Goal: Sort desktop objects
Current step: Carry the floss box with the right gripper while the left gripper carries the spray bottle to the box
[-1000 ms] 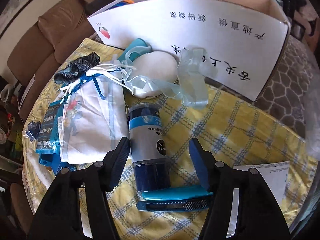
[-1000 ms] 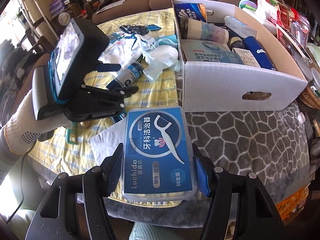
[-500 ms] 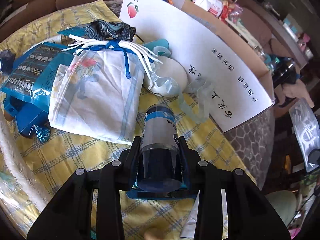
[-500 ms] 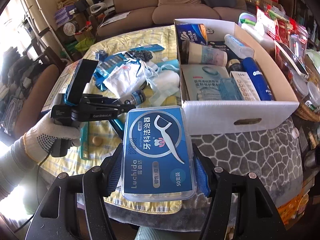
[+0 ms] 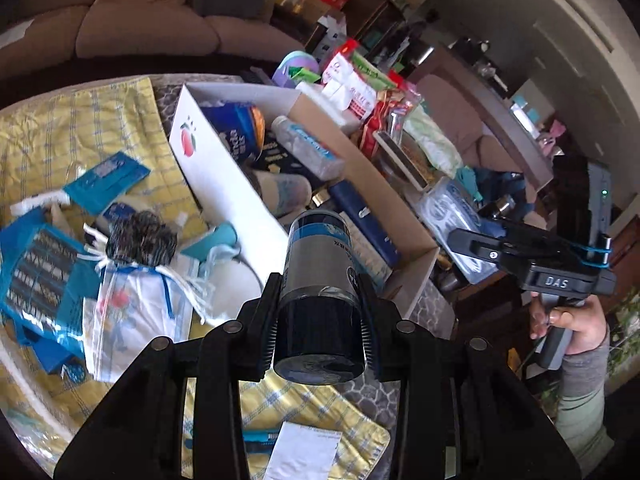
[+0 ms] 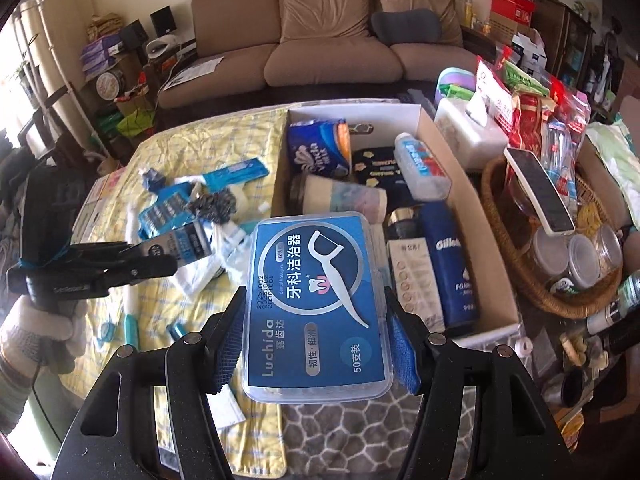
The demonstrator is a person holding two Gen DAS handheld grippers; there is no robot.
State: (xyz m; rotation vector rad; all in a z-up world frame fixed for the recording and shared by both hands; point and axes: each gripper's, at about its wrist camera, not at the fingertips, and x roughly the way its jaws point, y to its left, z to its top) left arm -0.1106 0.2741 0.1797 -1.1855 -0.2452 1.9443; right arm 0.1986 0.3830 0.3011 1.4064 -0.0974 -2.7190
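While both claws are loaded, each item asks for its own care. The left claw [image 5: 320, 320] is clamped on the dark-capped end of a cylindrical bottle [image 5: 318, 280], held off the surface with its far end toward the white cardboard box [image 5: 224, 184]; the bottle looks rigid and smooth, probably light to moderate in weight, and likely to twist or slip if the grip loosens, so a hold across the cap or mid-body seems safest. The right claw [image 6: 316, 320] is closed on the long sides of a flat clear-lidded floss pick case [image 6: 316, 304], raised in front of the same box; the case looks light and stiff, though its thin plastic may flex or crack under a hard squeeze, so the edges are the sensible place to hold. Inside the box lie a blue tissue pack [image 6: 320, 152], a pale paper-wrapped roll [image 6: 344, 200], a clear bottle [image 6: 420, 168], a dark pouch [image 6: 372, 164], a blue Gillette can [image 6: 452, 264] and a flat white packet [image 6: 414, 280]. Beside the box stands a wicker basket [image 6: 516, 272] with small jars [image 6: 576, 256].
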